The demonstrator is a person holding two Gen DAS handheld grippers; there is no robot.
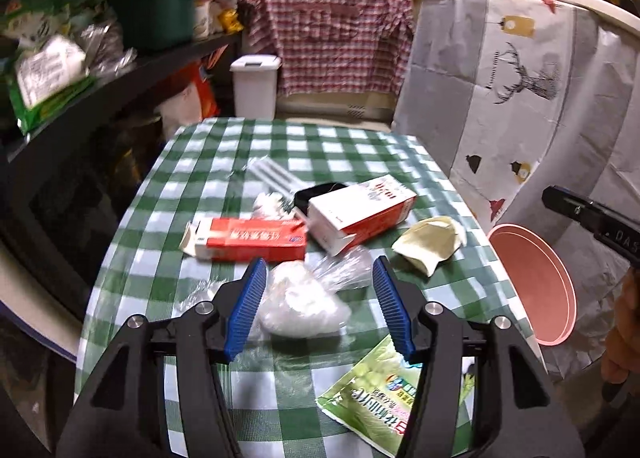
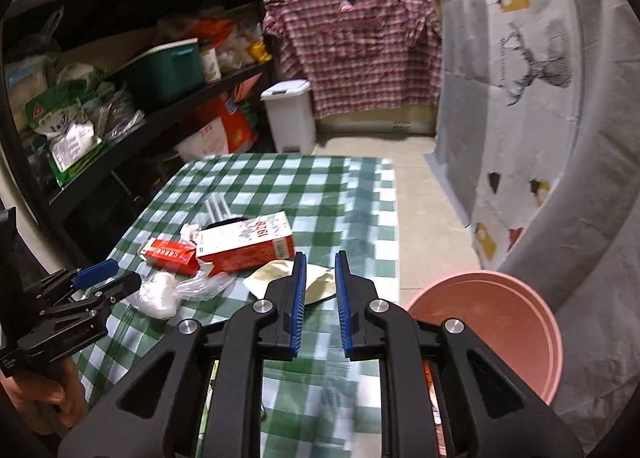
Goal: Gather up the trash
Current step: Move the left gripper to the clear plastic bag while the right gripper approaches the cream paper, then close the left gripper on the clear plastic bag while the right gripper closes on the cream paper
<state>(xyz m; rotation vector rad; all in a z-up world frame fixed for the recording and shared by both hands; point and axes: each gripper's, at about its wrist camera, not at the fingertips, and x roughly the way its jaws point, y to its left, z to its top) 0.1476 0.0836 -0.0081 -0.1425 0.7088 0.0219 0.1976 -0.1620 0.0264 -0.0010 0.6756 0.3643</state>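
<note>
Table: checked green-and-white cloth (image 1: 224, 162) covers it; every place below is given from this table.
Left gripper: left gripper (image 1: 318, 306) hangs over the table's near part, jaws spread apart and released, nothing pressed between the blue pads (image 1: 246, 308).
Clear bag: crumpled plastic bag with white stuff inside (image 1: 300, 306) lies on the table between the left gripper's open fingers, untouched by either pad; in the right wrist view the same bag (image 2: 160, 296) sits just in front of the left gripper's tips.
Right gripper: right gripper (image 2: 320, 294) is over the table's right edge, jaws narrowed to a slim gap with nothing in it, loose and grasping nothing.
Cream wrapper: pale crumpled wrapper (image 1: 428, 244) rests on the table's right side, just beyond the right gripper's tips.
Cartons: flat red-and-white box (image 1: 248, 244) lies mid-table; bigger red-and-white carton (image 1: 360, 212) lies beside it on its right, touching it.
Green packet: printed green pouch (image 1: 380, 394) lies at the table's near right corner, partly under the left gripper's right finger.
Small scraps: white wad (image 1: 266, 204), clear sleeve of tubes (image 1: 268, 174) and black tray (image 1: 316, 194) sit behind the cartons.
Pink basin: round pink tub (image 2: 496, 322) stands off the table's right edge, lower than the tabletop.
White bin: lidded white bin (image 2: 290, 114) stands on the floor beyond the table's far end.
</note>
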